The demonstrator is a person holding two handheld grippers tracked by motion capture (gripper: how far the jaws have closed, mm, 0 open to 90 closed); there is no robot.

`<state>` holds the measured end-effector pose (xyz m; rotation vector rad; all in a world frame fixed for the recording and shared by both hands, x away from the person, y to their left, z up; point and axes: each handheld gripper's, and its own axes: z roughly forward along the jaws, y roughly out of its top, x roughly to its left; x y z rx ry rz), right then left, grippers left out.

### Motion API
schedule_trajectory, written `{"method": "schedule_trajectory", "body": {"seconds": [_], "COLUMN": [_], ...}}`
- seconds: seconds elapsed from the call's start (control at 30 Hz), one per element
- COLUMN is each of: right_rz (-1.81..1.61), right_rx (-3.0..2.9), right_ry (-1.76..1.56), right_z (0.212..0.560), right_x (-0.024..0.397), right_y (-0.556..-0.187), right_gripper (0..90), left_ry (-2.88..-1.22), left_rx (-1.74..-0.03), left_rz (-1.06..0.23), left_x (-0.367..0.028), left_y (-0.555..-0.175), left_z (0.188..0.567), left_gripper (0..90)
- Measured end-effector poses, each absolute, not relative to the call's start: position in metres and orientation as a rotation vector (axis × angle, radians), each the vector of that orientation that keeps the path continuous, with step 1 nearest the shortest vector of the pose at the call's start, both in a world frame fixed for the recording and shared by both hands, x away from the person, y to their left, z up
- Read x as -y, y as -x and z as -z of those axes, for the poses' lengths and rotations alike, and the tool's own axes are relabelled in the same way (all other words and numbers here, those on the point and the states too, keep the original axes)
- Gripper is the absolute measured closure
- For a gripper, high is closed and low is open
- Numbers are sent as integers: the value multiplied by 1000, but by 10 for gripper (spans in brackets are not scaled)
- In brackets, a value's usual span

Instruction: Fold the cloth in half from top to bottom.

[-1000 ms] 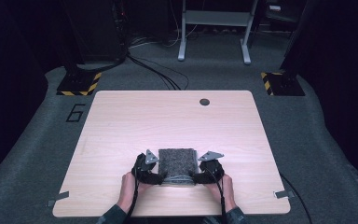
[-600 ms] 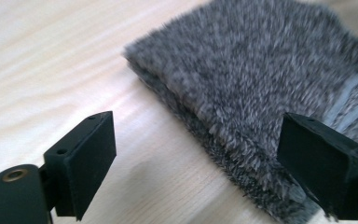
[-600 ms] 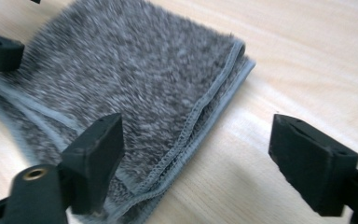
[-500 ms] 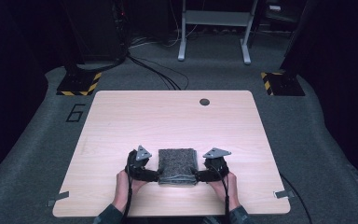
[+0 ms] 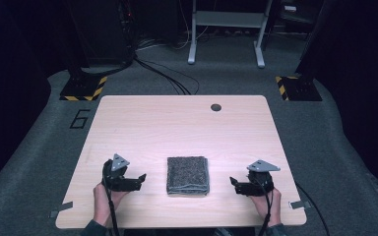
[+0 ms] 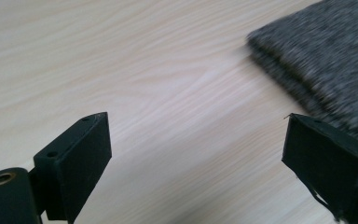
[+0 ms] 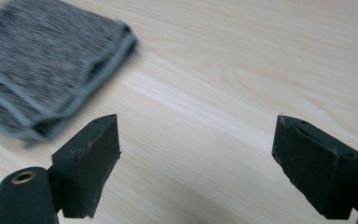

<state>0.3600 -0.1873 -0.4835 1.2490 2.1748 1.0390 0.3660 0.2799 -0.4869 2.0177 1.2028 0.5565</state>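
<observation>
Pale wood table is bearing a folded grey cloth — soft, light, floppy, best pinched at its layered edges — flanked at nine and three o'clock by the left gripper and right gripper, whose jaws have just been opening and are now spread with nothing between them.

The right claw is hanging over the pale wood-grain bench with its two black jaws standing wide apart, having just been opening with nothing between them, while a folded grey speckled knit cloth is lying flat at upper left.
</observation>
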Motion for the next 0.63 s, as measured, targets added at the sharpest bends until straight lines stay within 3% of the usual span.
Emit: {"method": "schedule_trajectory", "body": {"seconds": [0.3, 0.63], "right_rz": [-944, -916], "right_rx": [-2111, -2089], "right_ry": [-1395, -1411], "right_z": [517, 529], "right_x": [241, 256], "right_y": [-370, -374], "right_gripper": [119, 100], "left_ry": [-1966, -1968], "left_rx": [-1378, -1397], "left_rz": [-604, -604], "left_x": [-318, -325], "left_y": [-368, -373], "left_z": [521, 532], "left_gripper": [50, 13]}}
